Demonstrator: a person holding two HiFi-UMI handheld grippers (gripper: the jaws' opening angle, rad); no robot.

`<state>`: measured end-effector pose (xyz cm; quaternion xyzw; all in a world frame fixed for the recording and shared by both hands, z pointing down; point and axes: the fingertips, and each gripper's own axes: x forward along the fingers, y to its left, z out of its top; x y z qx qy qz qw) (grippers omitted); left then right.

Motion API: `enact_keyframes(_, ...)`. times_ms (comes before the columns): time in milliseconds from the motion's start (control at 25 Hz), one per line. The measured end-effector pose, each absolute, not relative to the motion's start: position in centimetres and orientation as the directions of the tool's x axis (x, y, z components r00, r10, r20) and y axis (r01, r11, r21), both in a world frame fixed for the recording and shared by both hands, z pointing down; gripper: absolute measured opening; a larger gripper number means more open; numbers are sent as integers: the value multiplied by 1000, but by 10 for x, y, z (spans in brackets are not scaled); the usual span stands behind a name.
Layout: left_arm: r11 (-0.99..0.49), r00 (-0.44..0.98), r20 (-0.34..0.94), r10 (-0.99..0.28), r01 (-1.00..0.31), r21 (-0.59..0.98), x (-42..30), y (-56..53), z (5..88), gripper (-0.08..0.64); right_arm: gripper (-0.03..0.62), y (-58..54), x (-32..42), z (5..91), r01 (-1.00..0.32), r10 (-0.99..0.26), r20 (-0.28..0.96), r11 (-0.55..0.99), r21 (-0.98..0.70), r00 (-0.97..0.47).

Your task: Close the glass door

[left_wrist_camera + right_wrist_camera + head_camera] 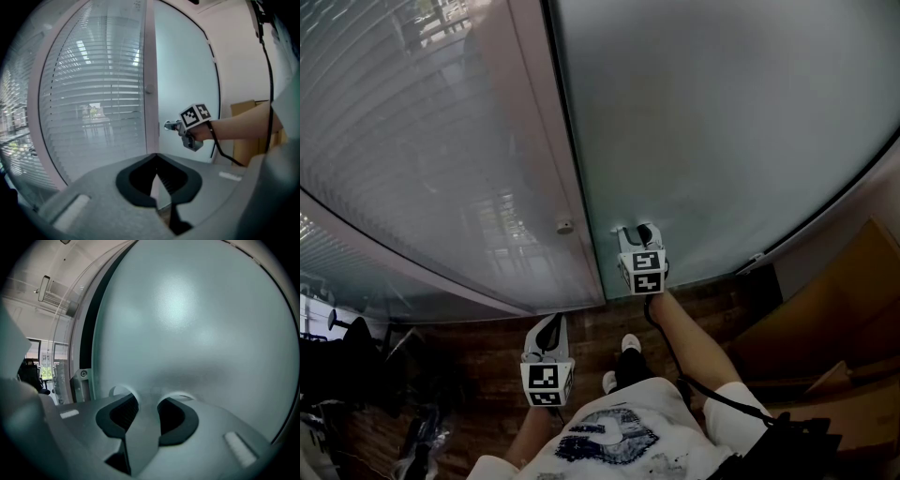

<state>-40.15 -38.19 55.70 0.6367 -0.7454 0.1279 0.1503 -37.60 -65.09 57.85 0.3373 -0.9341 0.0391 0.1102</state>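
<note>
Straight ahead of the person stands the glass door [703, 122], a tall frosted panel of pale blue-grey. It is smooth and cloudy, and nothing shows through it. Its left edge runs beside a pale frame post [546, 122], with a thin dark line between them. Left of the post is a glass wall with horizontal blinds [403, 141]. Low on the door, near that edge, the right gripper [633, 232] has its jaws moderately apart, tips against the glass, gripping nothing. The left gripper [546, 330] is held over the dark wooden floor [478, 342], well apart from the door, its jaws closed together and empty.
</note>
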Motion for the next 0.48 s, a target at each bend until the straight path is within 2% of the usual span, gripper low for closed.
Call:
enact_keyframes(280,173,-162,385,-908,-985,-7,-404,-377,551,3,129,-652,-375,580,-653,-632,240,758,-8,-737)
enact_keyframes(480,192,-183,375,-909,-981,-13,-408,-363,552,3,170,-643,-362,582,-662,-637,259,749,-13,-726)
